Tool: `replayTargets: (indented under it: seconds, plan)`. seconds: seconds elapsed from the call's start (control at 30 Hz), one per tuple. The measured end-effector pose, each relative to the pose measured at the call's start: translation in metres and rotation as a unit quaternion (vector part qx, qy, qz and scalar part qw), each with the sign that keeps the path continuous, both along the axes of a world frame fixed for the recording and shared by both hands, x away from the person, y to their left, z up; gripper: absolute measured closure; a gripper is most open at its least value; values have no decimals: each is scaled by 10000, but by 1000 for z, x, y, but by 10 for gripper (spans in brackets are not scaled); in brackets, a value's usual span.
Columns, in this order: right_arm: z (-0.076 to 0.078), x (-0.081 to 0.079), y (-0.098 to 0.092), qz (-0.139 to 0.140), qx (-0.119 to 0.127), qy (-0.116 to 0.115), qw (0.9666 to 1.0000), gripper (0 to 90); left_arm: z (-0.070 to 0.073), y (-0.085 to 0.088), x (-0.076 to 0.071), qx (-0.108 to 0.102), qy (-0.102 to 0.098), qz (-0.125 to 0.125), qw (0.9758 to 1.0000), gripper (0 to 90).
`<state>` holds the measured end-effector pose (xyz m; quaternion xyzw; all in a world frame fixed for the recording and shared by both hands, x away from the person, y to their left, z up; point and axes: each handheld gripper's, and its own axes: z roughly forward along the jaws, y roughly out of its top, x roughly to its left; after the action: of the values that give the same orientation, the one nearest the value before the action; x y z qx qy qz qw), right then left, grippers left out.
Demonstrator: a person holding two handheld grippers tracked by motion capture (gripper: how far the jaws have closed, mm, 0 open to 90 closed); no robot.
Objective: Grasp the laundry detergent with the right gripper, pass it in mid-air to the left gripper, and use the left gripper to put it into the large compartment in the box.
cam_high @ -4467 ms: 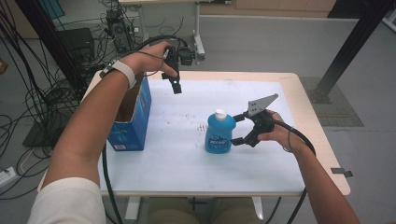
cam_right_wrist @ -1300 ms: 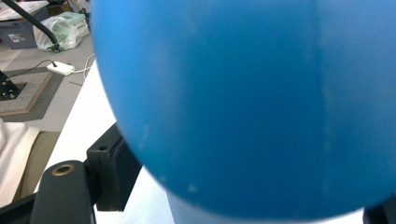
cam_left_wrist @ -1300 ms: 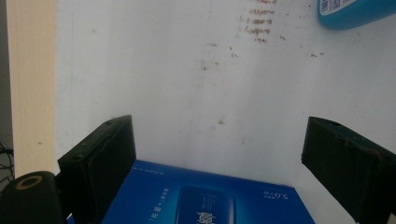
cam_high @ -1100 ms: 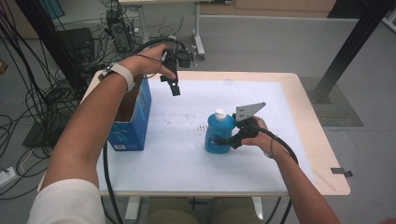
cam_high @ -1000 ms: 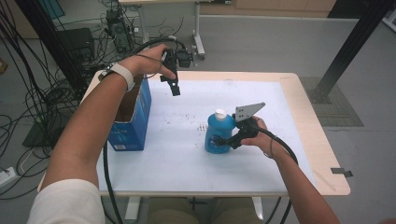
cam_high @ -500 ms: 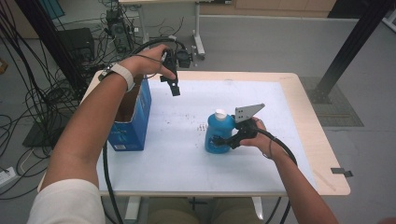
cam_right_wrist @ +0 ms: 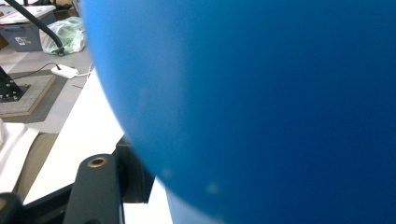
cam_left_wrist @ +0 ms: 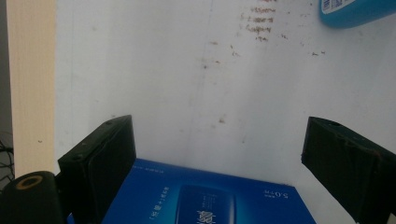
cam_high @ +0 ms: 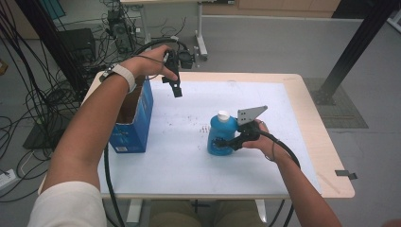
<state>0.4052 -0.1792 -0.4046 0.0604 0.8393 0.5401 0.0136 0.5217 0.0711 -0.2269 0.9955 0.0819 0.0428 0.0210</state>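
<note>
The blue bottle point(cam_high: 221, 136) with its white cap point(cam_high: 222, 115) stood upright on the white table point(cam_high: 189, 165), and everything else is placed from it. The right gripper point(cam_high: 222, 141) lay level against the bottle's lower body, coming in from the bottle's right, with the person's right hand point(cam_high: 261, 138) just behind it and the grey three-cornered plate point(cam_high: 250, 114) standing above, beside the cap. Its jaws had just been closing with the bottle between them; in the right gripper view the blue body point(cam_right_wrist: 261, 102) pressed right up to the camera and one black jaw lay against its lower left side, so the jaws appeared clamped on the bottle, though the second jaw was hidden behind it. Well to the left of the bottle stood an open blue box point(cam_high: 135, 120), upright near the table's left edge. The left gripper point(cam_high: 176, 90) hung in the air above the table just beyond the box's far end, well apart from the bottle, pointing down, held by the left hand point(cam_high: 153, 64). In the left gripper view its jaws stood wide apart with nothing between them, over the box's blue printed side point(cam_left_wrist: 201, 200) and the bare tabletop, the bottle's label point(cam_left_wrist: 355, 9) far off.
</note>
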Motion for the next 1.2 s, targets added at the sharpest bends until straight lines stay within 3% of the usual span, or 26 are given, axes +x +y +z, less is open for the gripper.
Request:
replayTargets:
  seconds: [0.37, 1.2]
  plan:
    - [-1, 1, -1, -22, 42, -19, 10000, 406, -1, 1, 0, -8, 5, 16, 10000, 104]
    - [-1, 1, -1, -47, 53, -67, 10000, 415, -1, 0, 0, 0, 13, 4, 10000, 105]
